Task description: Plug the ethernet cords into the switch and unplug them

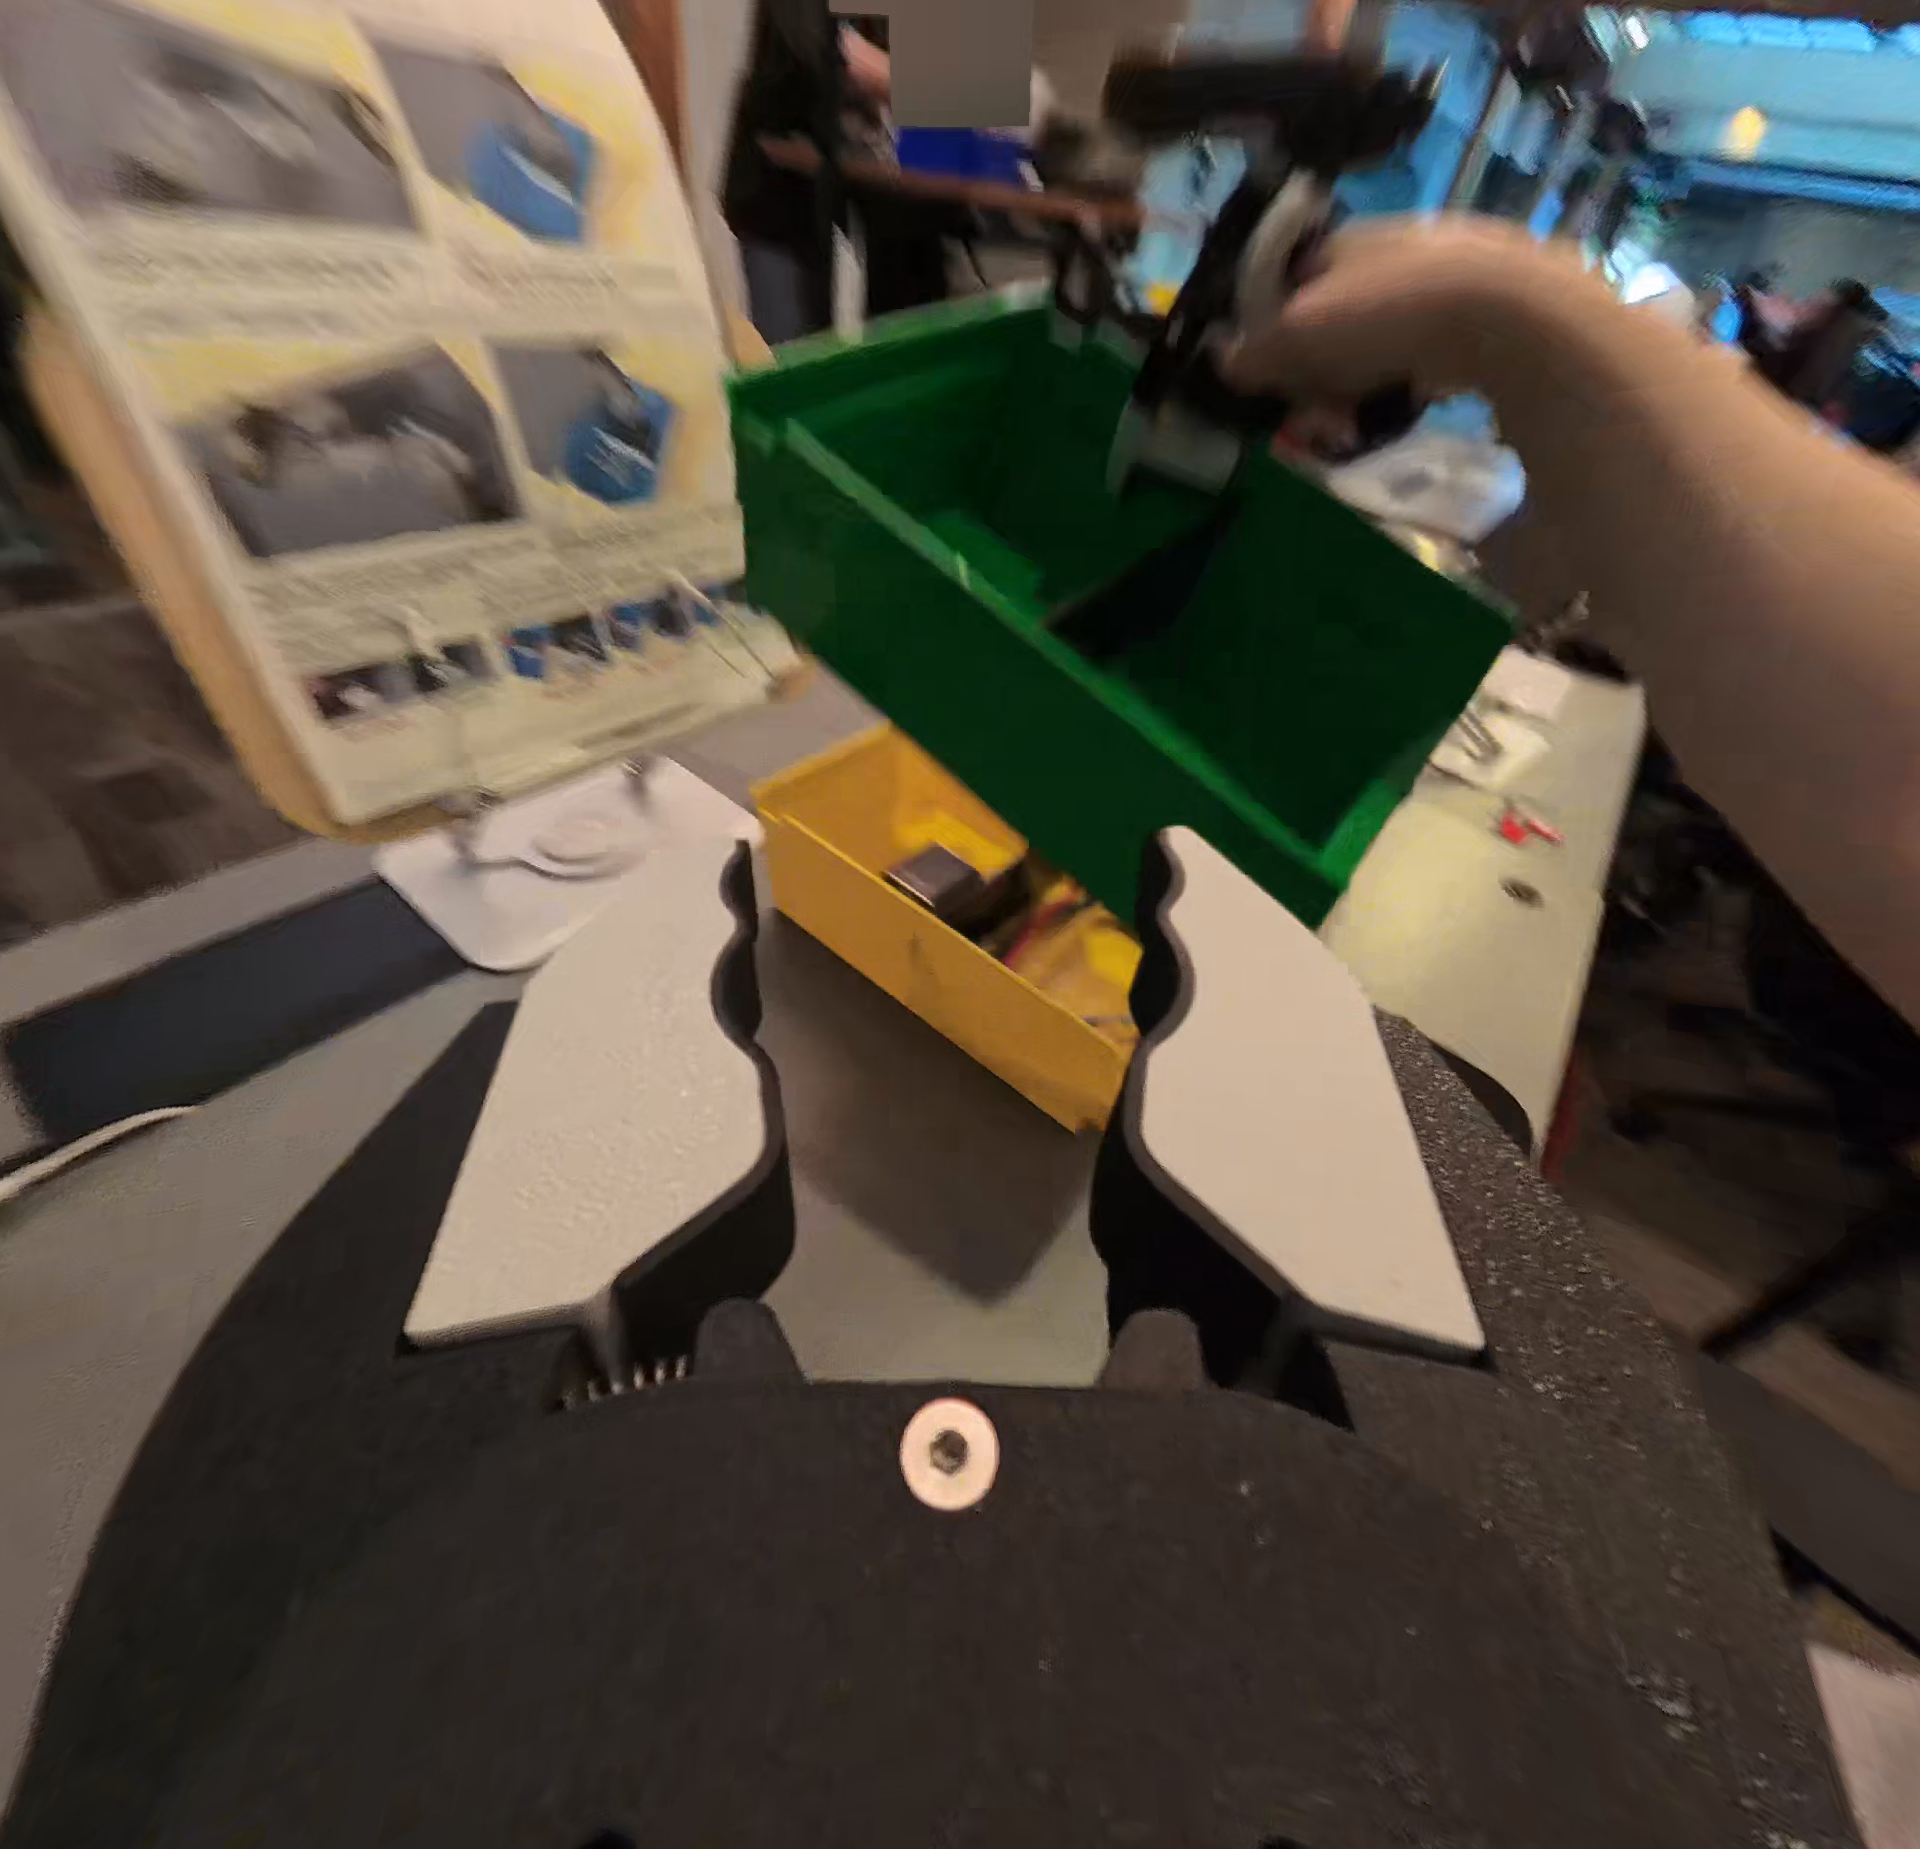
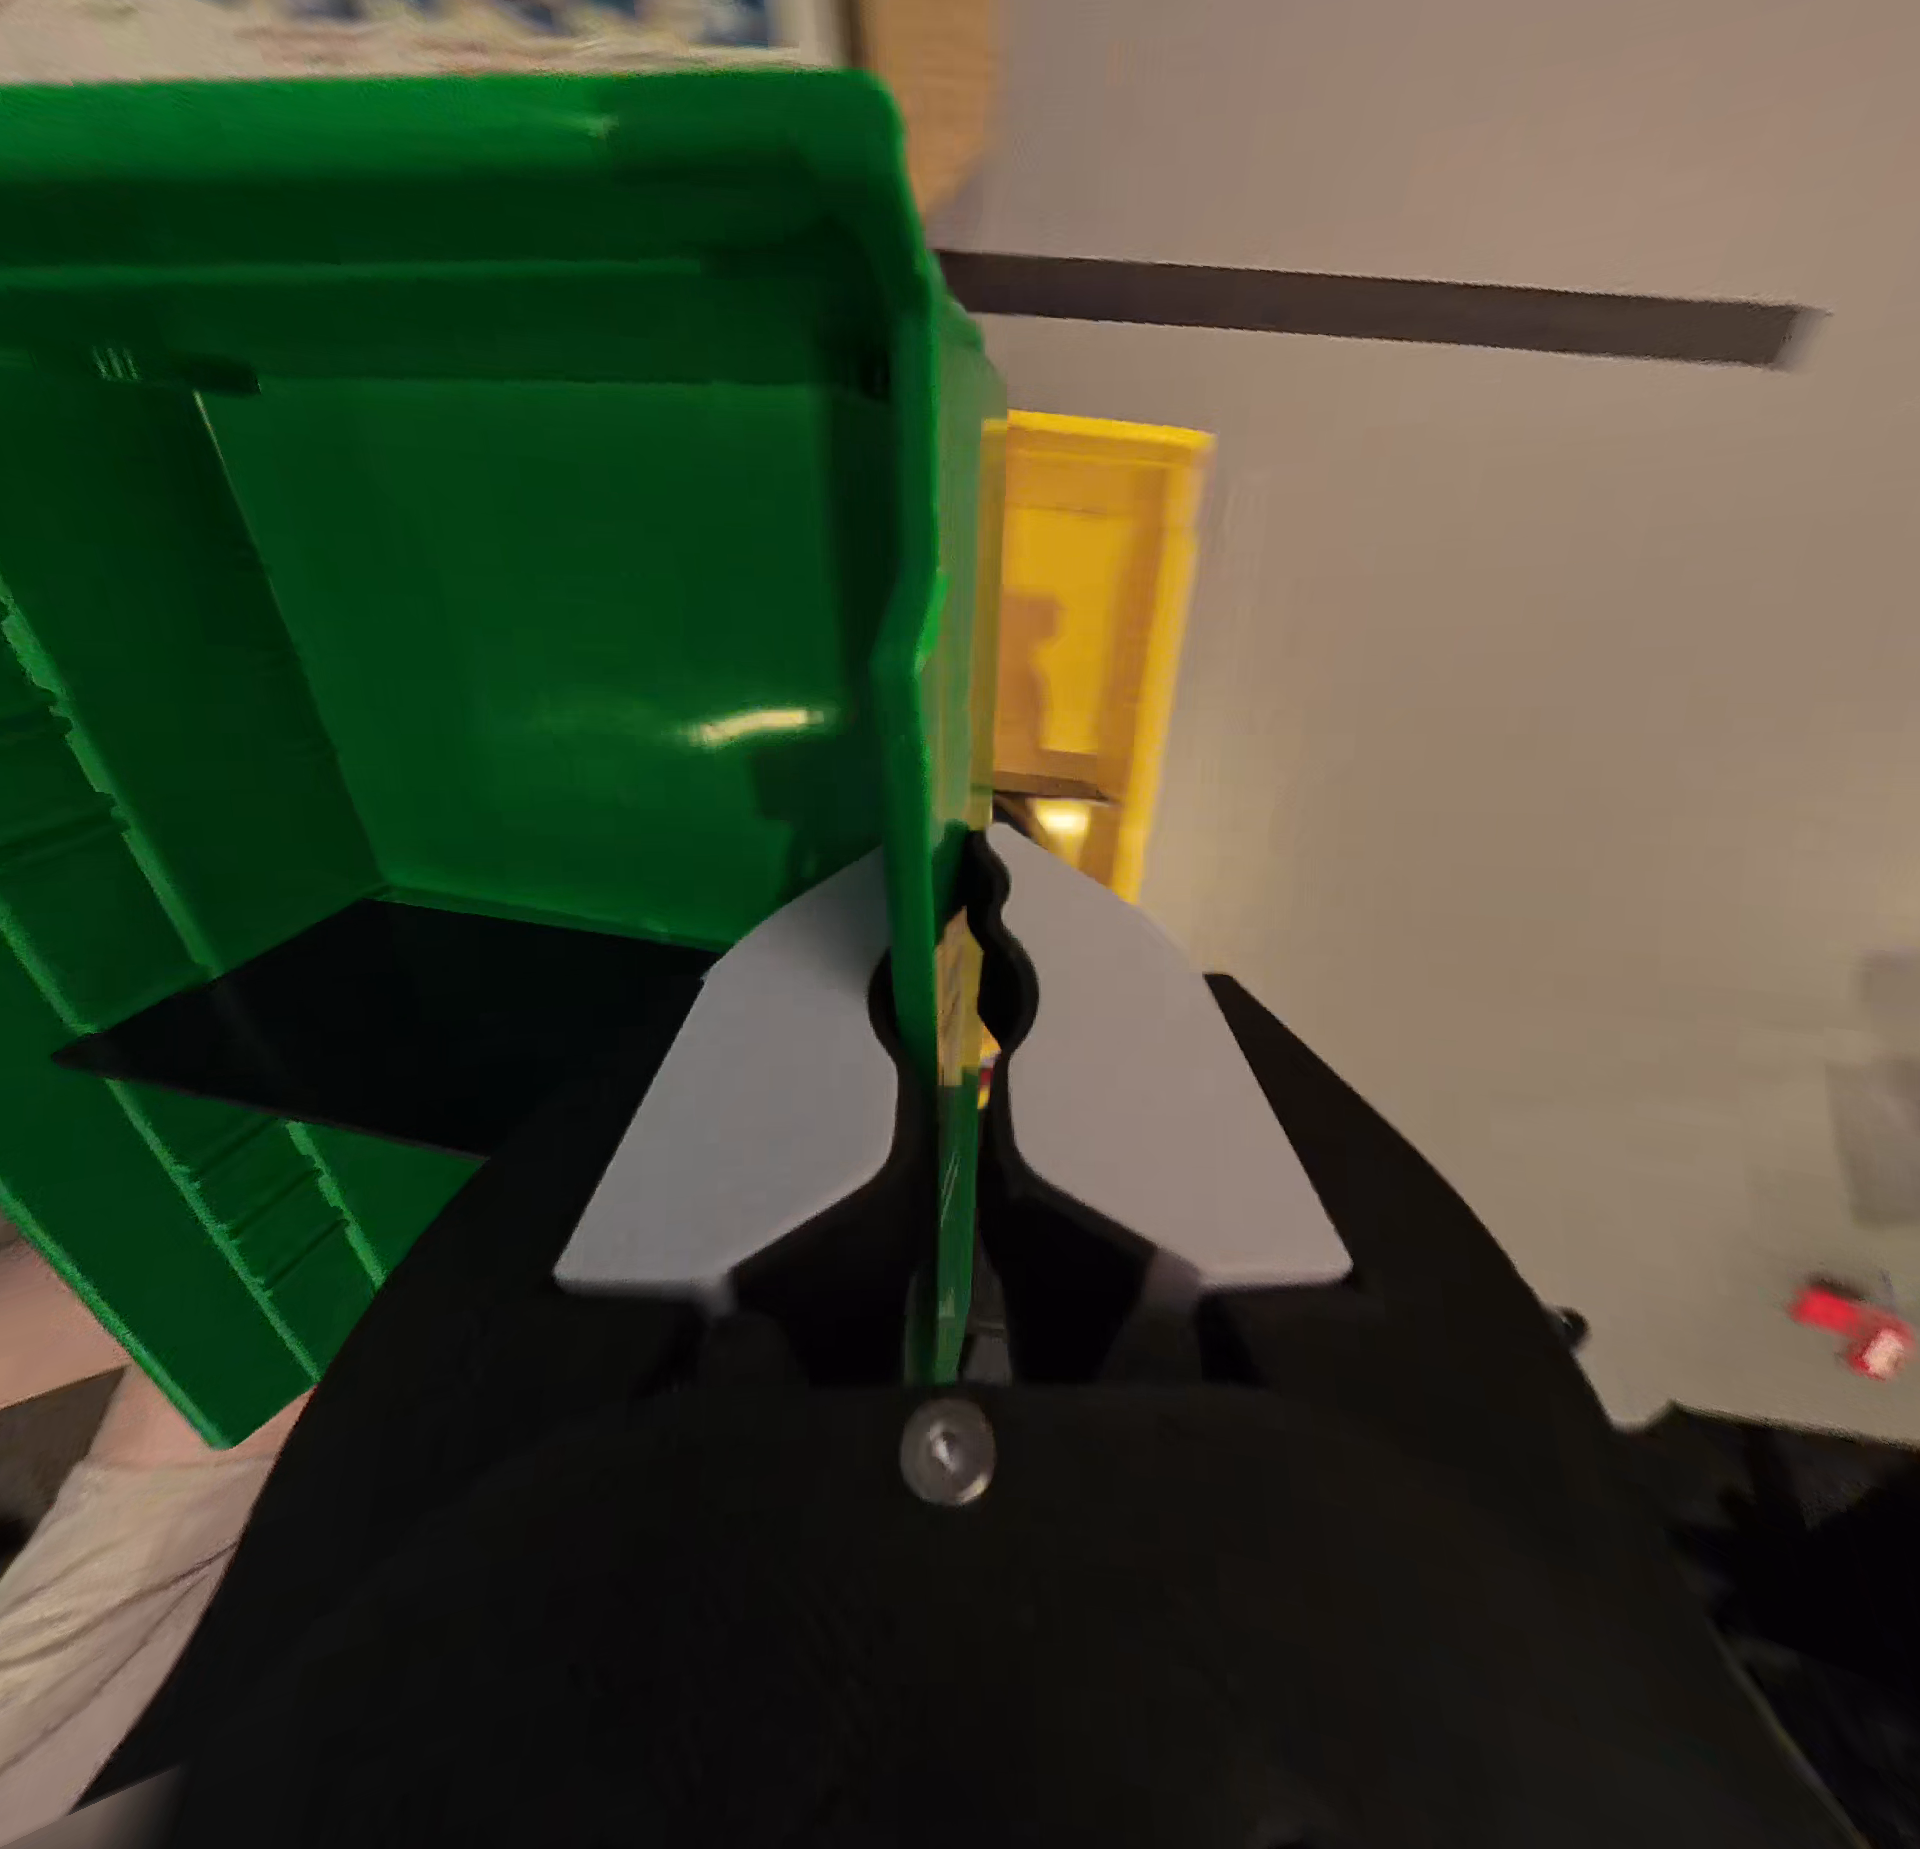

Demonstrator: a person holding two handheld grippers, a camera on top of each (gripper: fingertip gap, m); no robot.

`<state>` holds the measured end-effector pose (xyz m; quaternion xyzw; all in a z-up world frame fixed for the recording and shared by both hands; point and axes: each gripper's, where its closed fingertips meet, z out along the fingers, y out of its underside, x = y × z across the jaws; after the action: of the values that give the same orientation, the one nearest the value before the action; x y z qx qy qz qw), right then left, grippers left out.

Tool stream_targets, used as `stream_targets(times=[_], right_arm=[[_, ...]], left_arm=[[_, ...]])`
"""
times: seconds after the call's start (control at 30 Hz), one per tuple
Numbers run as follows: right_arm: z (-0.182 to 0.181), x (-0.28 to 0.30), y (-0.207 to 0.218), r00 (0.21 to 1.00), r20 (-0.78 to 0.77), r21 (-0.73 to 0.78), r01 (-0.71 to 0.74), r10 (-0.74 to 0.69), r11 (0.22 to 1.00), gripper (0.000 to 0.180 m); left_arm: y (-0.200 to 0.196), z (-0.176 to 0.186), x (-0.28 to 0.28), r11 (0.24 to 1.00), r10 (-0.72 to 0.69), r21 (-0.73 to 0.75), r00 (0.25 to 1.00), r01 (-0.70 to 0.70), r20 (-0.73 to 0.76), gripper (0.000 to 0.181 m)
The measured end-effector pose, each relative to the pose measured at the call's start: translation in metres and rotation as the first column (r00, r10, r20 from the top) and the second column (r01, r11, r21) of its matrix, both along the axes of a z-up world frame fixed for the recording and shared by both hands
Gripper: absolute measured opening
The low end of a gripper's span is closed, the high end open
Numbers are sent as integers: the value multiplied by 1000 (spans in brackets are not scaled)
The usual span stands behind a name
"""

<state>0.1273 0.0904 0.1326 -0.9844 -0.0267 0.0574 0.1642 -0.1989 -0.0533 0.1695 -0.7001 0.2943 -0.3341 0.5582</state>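
Note:
My right gripper is shut on the side wall of a green plastic bin and holds it in the air, tilted. The left wrist view shows the green bin lifted above the table, with the right gripper clamped on its far wall and a hand behind it. My left gripper is open and empty, low over the grey table. A yellow bin sits just past its fingertips with a small dark box and wires inside. No switch or ethernet cord shows clearly.
A printed instruction sheet on a board stands on a white stand at the left. The yellow bin shows beside the green one. A small red item lies on the table. People and benches stand behind. About 35 cm separates my left fingertips from my right.

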Motion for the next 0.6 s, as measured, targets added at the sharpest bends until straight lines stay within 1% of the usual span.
stream_targets(times=[0.07,0.13,0.2,0.27,0.4,0.5,0.53,0.6], right_arm=[[8,64,-16,994,14,16,109,-109,994,7],[5,120,-36,978,19,6,209,-210,978,7],[-6,168,-56,955,40,-21,294,-293,955,7],[-22,206,-76,934,81,-62,354,-349,933,7],[-56,260,-103,899,154,-125,428,-409,895,7],[-82,283,-113,887,180,-161,454,-426,876,7],[-91,288,-115,887,181,-175,454,-425,874,7],[-109,293,-116,893,171,-201,446,-417,872,7]], left_arm=[[19,-27,31,989,-96,-117,994,89,-52,69],[48,-51,60,970,-98,-229,992,77,-81,74],[70,-72,91,964,-86,-258,992,59,-96,71],[77,-103,121,941,-153,-326,975,94,-161,72],[88,-167,156,883,-219,-464,936,70,-275,80],[91,-213,170,848,-272,-530,881,29,-387,87],[92,-225,171,840,-281,-543,860,6,-425,90],[95,-242,176,828,-292,-561,844,-14,-451,88]])
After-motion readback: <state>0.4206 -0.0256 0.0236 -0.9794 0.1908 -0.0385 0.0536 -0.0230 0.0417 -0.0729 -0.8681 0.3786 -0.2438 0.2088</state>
